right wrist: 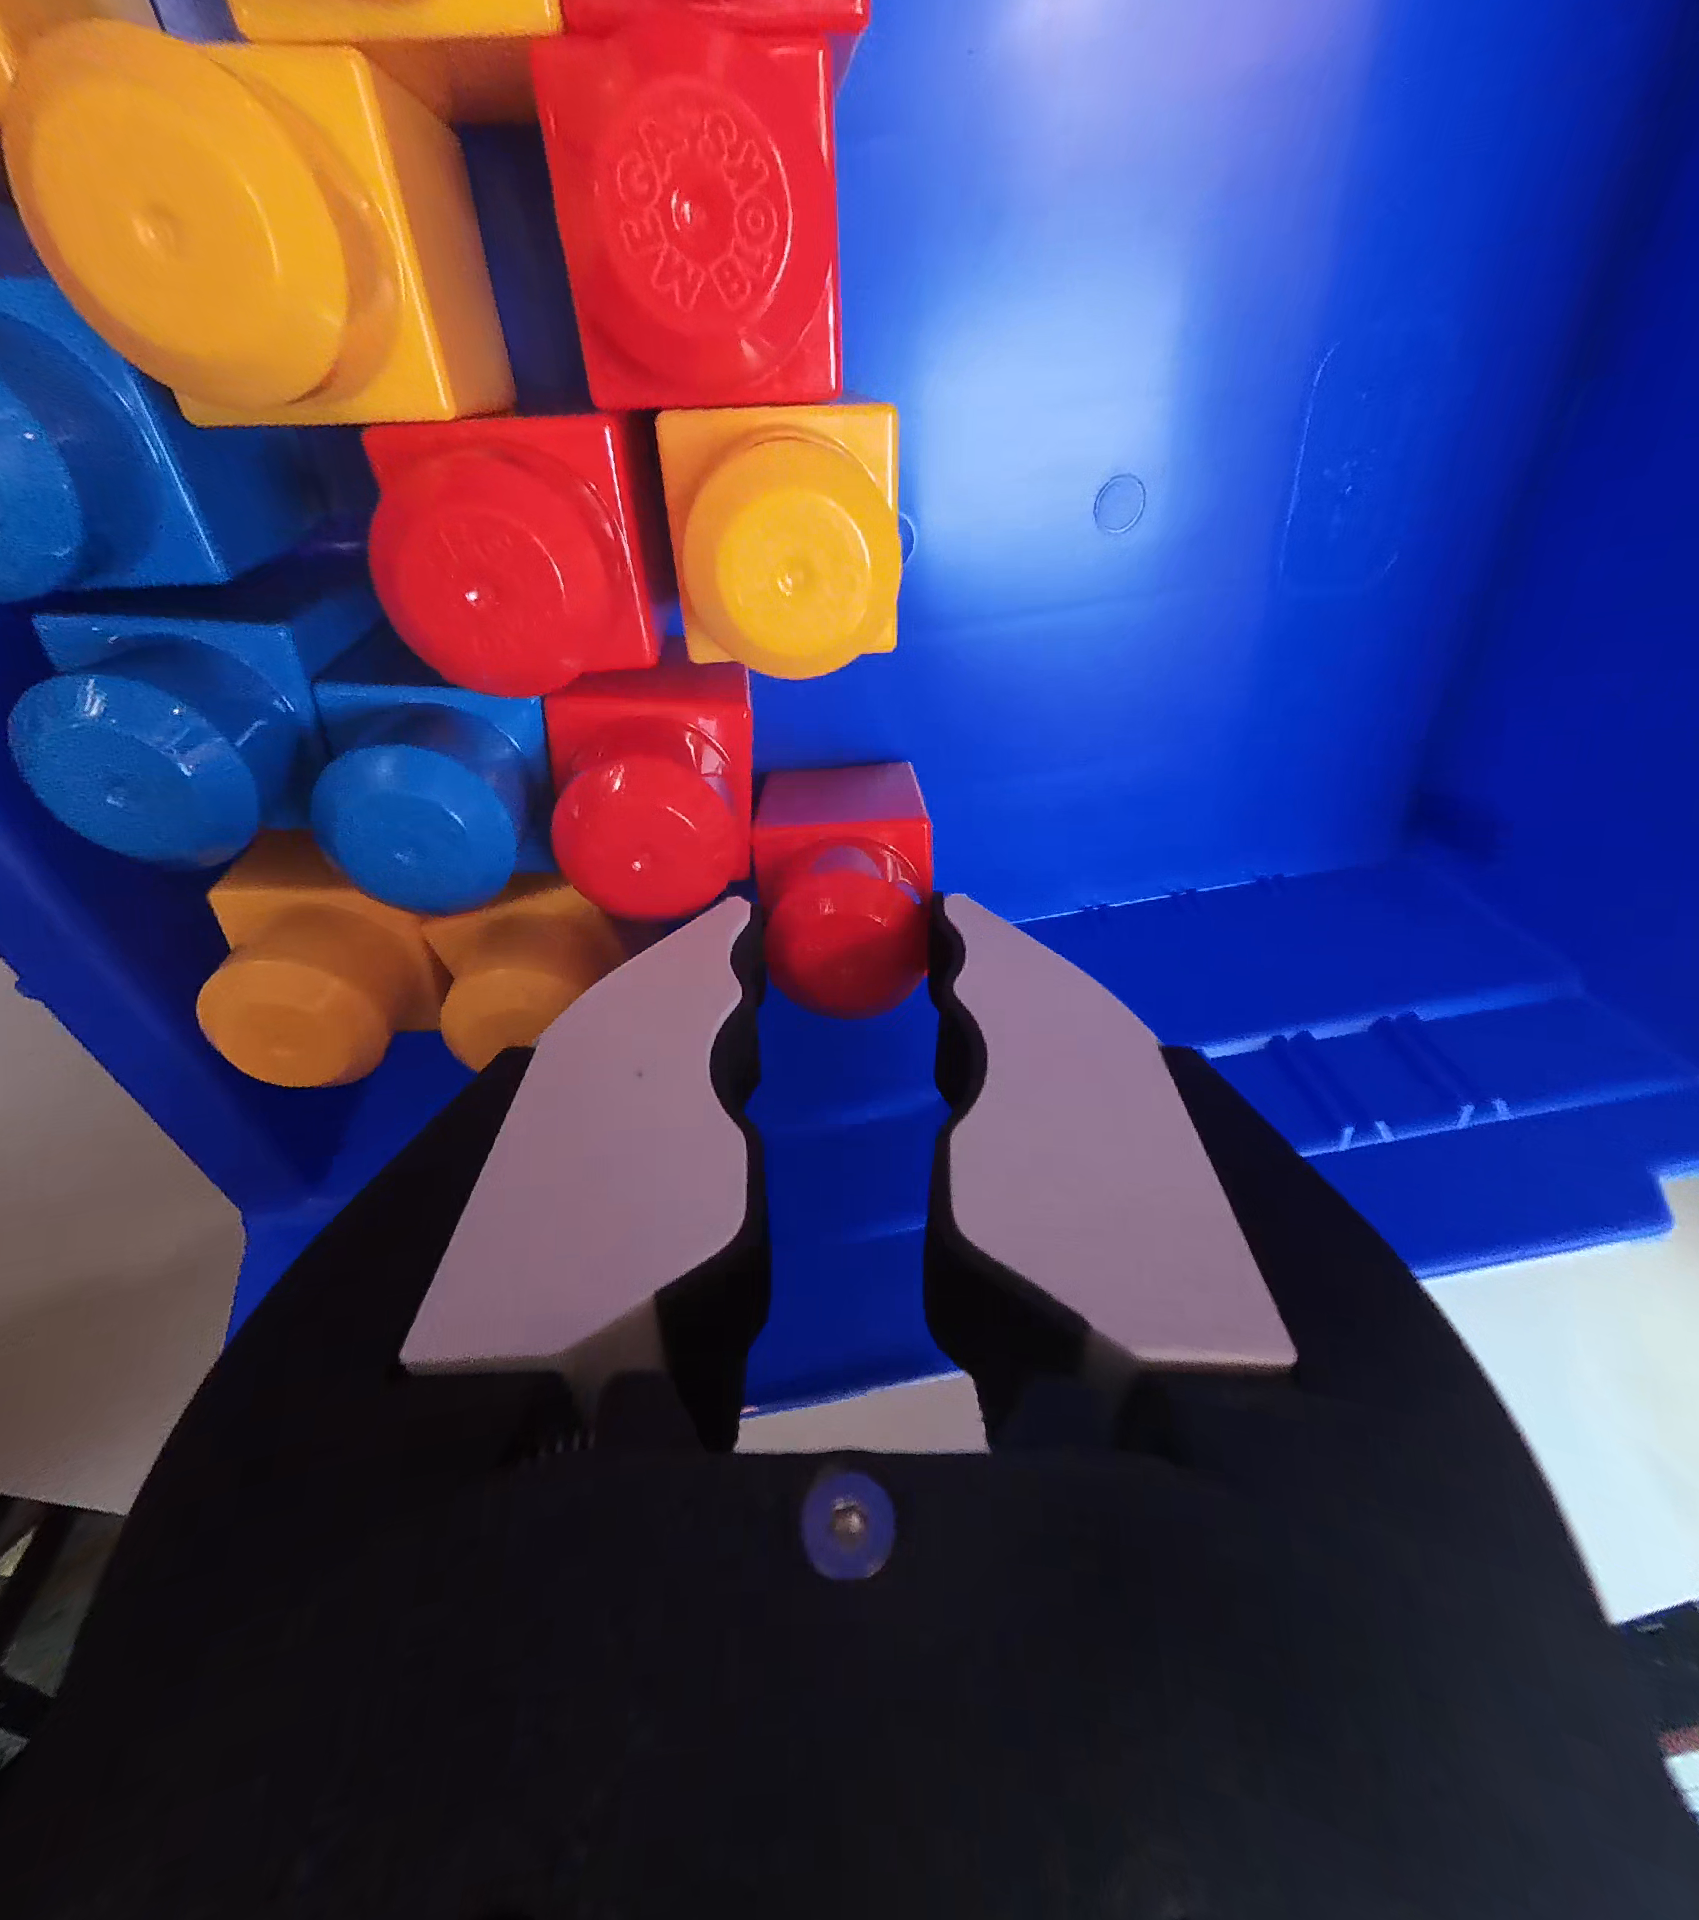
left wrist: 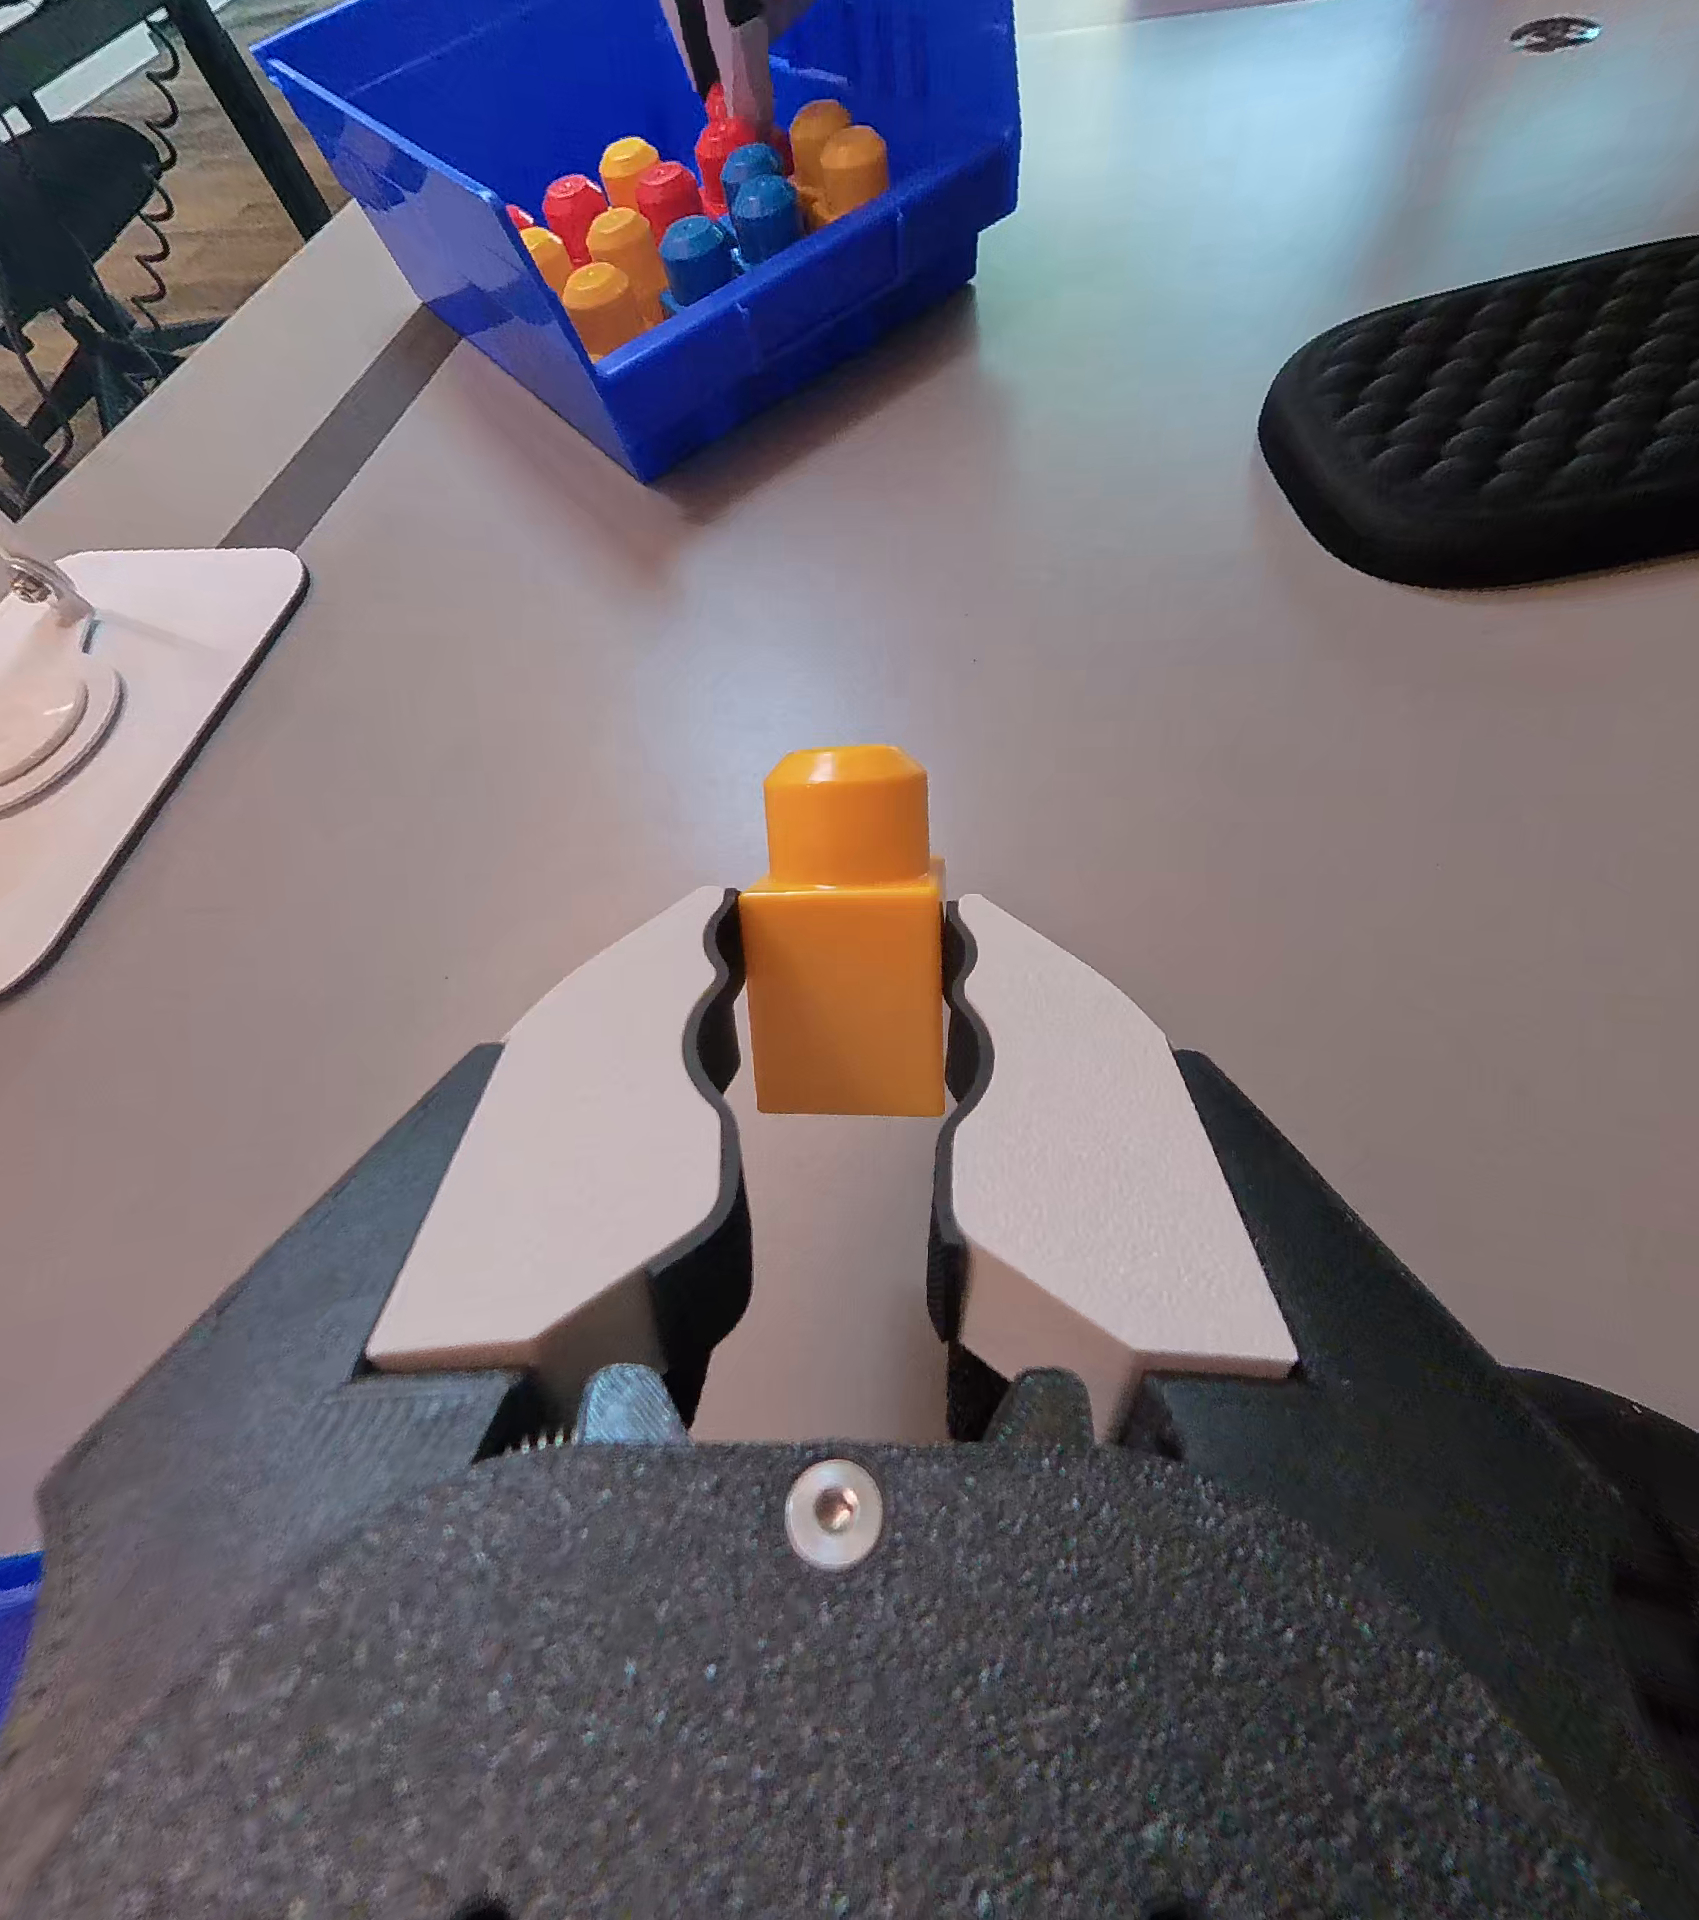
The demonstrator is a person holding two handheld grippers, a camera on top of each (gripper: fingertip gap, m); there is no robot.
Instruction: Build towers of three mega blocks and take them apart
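While the left claw (left wrist: pixel 843 997) is clamping an orange block (left wrist: pixel 845 966) upright over mid-worktop (left wrist: pixel 1240 831), the right claw (right wrist: pixel 843 940) is pinching a red block's (right wrist: pixel 845 894) stud in the bin (right wrist: pixel 1344 520); rigid, light, slick plastic, so flat sides probably grip better.

My left gripper's (left wrist: pixel 843 935) fingers cover the flanks of the single-stud orange plastic block (left wrist: pixel 843 997) between them. Beyond them, the open blue plastic bin (left wrist: pixel 679 384) hides its blocks' lower halves.

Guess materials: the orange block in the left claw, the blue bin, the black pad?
Orange block: glossy moulded plastic, going by the sharp highlights on its stud. Blue bin: rigid shiny plastic, with reflections and moulded ribs. Black pad: matte and dimpled, probably foam or fabric.
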